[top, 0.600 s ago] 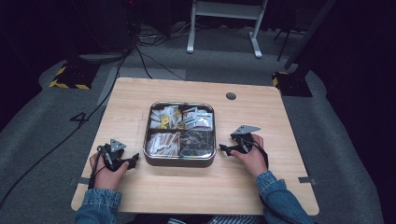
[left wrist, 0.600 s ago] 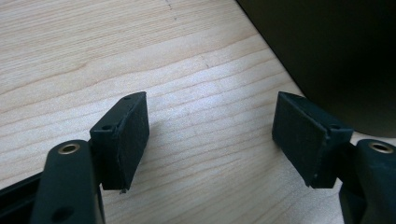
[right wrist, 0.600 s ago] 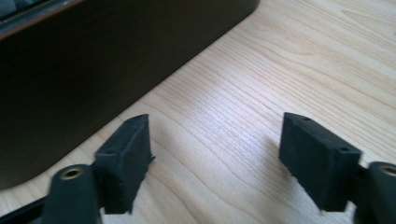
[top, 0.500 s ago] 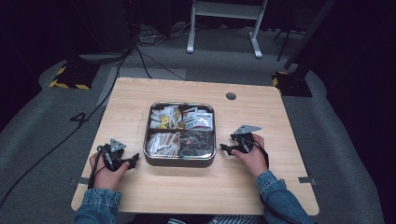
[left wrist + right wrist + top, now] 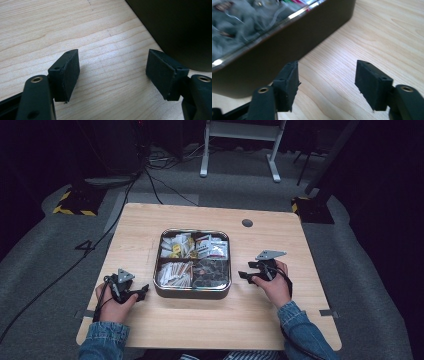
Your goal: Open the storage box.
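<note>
Both tongs gape empty — left tongs point(image 5: 141, 291) by the near-left corner of the metal tray point(image 5: 192, 291) at table point(image 5: 260, 320) centre, right tongs point(image 5: 243, 273) just beside its right wall — so approach w/ them wide, level, square to the rim.

Table point(image 5: 200, 320) pale matt wood, grained; tray point(image 5: 192, 291) glossy metal, dark wall; gripper pads point(image 5: 70, 72) matt black, rough.

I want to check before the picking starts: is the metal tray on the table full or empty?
Full. The metal tray has four compartments, and each holds small packets; no bare bottom shows.
</note>
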Demonstrator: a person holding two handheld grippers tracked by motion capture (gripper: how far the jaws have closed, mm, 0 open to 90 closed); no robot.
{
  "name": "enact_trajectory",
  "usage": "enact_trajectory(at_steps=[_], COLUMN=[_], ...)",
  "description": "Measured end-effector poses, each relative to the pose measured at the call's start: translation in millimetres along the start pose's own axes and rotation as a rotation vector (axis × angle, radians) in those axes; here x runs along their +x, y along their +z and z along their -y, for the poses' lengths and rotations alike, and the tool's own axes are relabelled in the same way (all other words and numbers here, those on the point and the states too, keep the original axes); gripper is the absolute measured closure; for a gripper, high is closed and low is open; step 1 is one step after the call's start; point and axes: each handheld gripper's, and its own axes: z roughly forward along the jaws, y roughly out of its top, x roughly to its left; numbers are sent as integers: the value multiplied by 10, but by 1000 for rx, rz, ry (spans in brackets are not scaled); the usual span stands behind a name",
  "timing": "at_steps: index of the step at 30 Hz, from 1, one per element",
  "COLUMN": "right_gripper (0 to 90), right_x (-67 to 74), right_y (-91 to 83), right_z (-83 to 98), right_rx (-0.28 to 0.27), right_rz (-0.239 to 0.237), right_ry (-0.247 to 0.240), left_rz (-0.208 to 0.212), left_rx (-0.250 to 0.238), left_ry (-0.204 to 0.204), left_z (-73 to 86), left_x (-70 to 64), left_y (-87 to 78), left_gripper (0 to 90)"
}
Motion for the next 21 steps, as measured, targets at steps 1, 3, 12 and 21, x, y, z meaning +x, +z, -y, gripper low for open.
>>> enact_trajectory(at_steps=[1, 3, 12, 21], right_gripper=[374, 378, 381, 338], right_x=[0, 4, 76, 220], right_y=[0, -31, -138, -111], right_z=[0, -51, -346, -726], right_rx=[0, -11, -54, -95], right_rz=[0, -12, -79, -125], right_ry=[0, -1, -22, -68], left_rz=[0, 2, 10, 13], left_rx=[0, 0, 2, -1], left_ry=[0, 0, 7, 5], left_z=[0, 4, 23, 25], left_x=[0, -3, -6, -3], left_y=[0, -3, -24, -23], left_gripper=[277, 278, 279, 279])
